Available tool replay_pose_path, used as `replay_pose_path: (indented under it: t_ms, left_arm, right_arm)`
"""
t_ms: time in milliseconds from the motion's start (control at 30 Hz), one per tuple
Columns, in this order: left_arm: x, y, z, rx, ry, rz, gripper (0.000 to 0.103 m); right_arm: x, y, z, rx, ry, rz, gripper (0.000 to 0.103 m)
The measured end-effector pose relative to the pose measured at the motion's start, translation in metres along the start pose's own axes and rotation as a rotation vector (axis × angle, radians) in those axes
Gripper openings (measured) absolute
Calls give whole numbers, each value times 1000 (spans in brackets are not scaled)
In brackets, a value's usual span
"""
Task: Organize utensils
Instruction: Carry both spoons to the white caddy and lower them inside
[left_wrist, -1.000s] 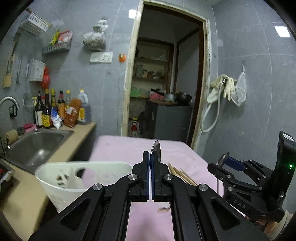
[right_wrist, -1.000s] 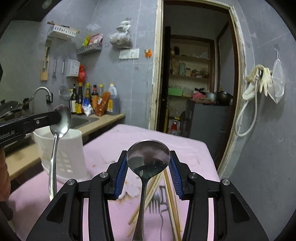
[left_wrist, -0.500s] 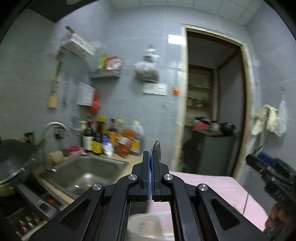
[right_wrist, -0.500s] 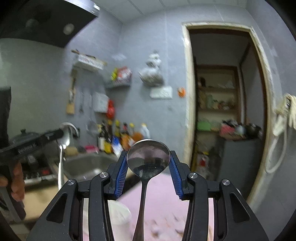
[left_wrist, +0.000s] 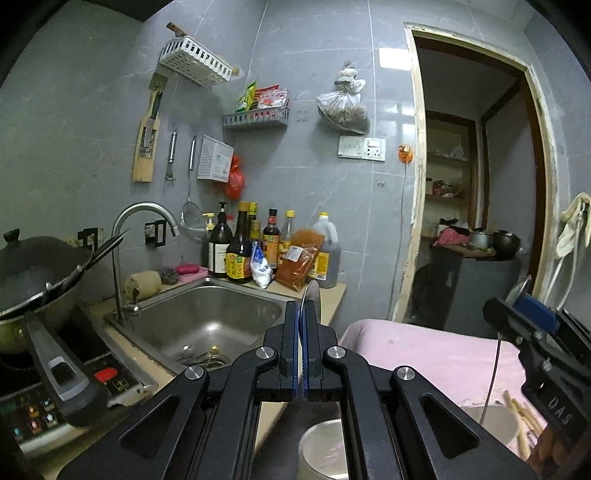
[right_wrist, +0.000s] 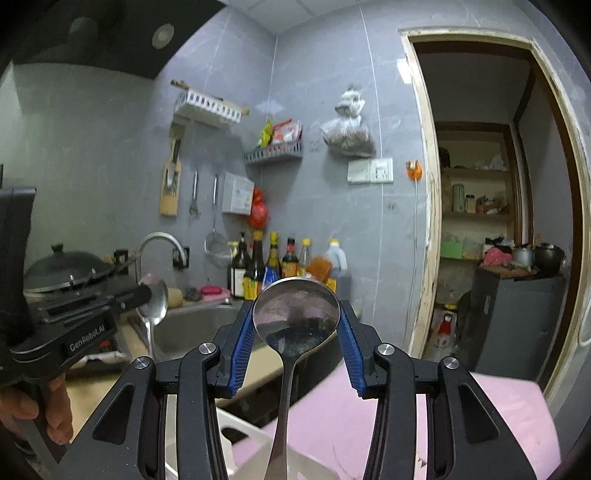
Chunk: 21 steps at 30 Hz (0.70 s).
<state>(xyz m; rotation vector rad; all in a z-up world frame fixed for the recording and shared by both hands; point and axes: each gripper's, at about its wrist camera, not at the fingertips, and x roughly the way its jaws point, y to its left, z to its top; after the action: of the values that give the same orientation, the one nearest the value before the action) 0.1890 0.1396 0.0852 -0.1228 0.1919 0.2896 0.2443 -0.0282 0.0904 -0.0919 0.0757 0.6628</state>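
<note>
My left gripper (left_wrist: 303, 328) is shut on a metal spoon (left_wrist: 312, 295) seen edge-on, its bowl sticking up past the fingertips. In the right wrist view that left gripper (right_wrist: 142, 294) and its spoon (right_wrist: 157, 300) show at the left, handle hanging down. My right gripper (right_wrist: 295, 317) is shut on a second spoon (right_wrist: 295, 326) by the bowl, handle hanging straight down. The right gripper (left_wrist: 517, 306) also shows at the right of the left wrist view. A white slotted utensil holder (left_wrist: 321, 443) (right_wrist: 236, 439) sits low under both grippers. Wooden chopsticks (left_wrist: 521, 415) lie on the pink tablecloth (left_wrist: 424, 350).
A steel sink (left_wrist: 207, 325) with a curved tap (left_wrist: 144, 210) lies ahead on the left. Sauce bottles (left_wrist: 255, 251) line the wall behind it. A lidded wok (left_wrist: 33, 266) sits on a cooker at the far left. An open doorway (left_wrist: 480, 184) is at the right. A hand (right_wrist: 37, 410) holds the left gripper.
Both views have swung left, from the pink table toward the sink and wall. The white holder has dropped to the bottom edge. Both grips on the spoons are unchanged.
</note>
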Motion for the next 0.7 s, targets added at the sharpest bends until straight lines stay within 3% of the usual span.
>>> replay_pose_path:
  t_ms: [233, 367, 700]
  left_arm:
    - [15, -8, -28, 21, 40, 13, 0]
    - [20, -9, -37, 2, 88, -24, 0]
    - [1, -10, -55, -2, 89, -119, 2]
  right_arm:
    - [6, -14, -29, 10, 77, -6, 41]
    - [5, -20, -41, 15, 116, 4, 41]
    - [-9, -15, -57, 11, 176, 39, 42]
